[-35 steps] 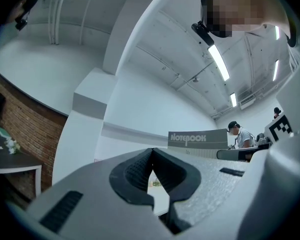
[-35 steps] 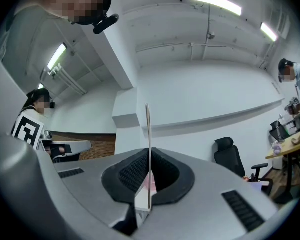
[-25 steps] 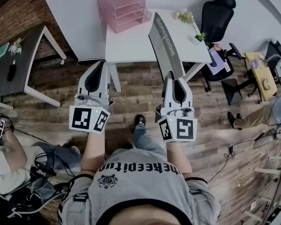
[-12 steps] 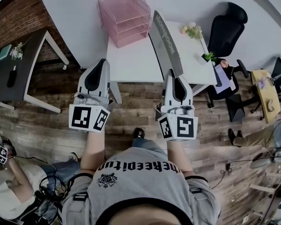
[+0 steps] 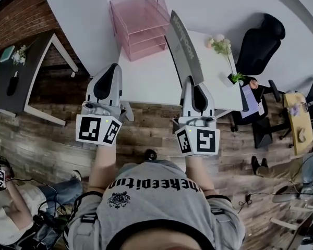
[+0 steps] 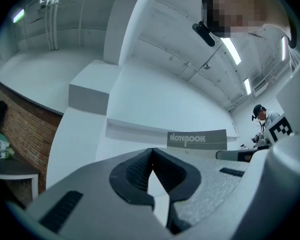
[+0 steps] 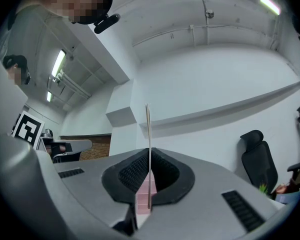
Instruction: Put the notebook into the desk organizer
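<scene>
A grey notebook (image 5: 183, 45) with "NOTEBOOK" printed on its cover stands up out of my right gripper (image 5: 191, 83), which is shut on its lower edge. In the right gripper view the notebook (image 7: 148, 134) is edge-on, a thin line pinched between the ribbed pads. The pink tiered desk organizer (image 5: 140, 22) stands at the back of the white table (image 5: 146, 72), ahead and left of the notebook. My left gripper (image 5: 111, 69) hovers over the table's near left edge, shut with nothing in it. The left gripper view shows the notebook (image 6: 196, 138) off to its right.
A vase of flowers (image 5: 220, 44) and a small potted plant (image 5: 235, 78) stand on the table's right side. A black office chair (image 5: 259, 43) is beyond them. A dark desk (image 5: 20, 74) stands at left. A seated person (image 5: 10, 212) is at lower left.
The table and the pink organizer have drifted lower and nearer in the head view. Both grippers keep their places in the frame, and the right one still grips the notebook.
</scene>
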Demonstrator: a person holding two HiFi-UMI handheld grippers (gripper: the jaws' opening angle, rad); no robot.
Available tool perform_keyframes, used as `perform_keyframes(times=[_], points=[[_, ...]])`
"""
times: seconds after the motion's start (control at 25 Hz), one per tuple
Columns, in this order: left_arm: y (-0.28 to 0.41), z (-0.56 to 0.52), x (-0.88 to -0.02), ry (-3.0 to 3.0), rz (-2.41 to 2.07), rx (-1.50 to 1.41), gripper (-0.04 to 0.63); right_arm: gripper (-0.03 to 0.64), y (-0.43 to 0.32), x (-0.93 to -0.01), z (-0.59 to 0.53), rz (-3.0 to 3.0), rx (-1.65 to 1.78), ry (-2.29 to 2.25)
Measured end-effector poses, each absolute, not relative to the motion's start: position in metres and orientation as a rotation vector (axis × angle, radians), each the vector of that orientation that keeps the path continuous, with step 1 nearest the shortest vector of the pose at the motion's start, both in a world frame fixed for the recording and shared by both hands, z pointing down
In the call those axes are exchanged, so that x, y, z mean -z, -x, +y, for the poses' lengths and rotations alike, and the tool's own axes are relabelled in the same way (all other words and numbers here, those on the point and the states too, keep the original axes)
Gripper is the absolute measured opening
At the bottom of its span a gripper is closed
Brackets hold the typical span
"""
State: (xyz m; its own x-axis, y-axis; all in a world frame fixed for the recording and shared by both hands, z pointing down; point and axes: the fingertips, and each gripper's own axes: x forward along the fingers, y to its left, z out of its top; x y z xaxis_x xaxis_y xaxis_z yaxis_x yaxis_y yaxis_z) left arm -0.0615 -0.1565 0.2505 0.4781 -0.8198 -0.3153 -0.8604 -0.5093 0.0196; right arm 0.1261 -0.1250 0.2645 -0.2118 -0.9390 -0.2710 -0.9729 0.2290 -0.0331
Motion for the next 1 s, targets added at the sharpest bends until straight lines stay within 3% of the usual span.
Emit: perform_keyframes(times=[1.0], points=[[0.052, -0.281, -0.265, 2.558, 1.542, -0.412, 0.005, 0.009, -0.125, -0.285, -0.261, 2.405, -0.313, 1.789]])
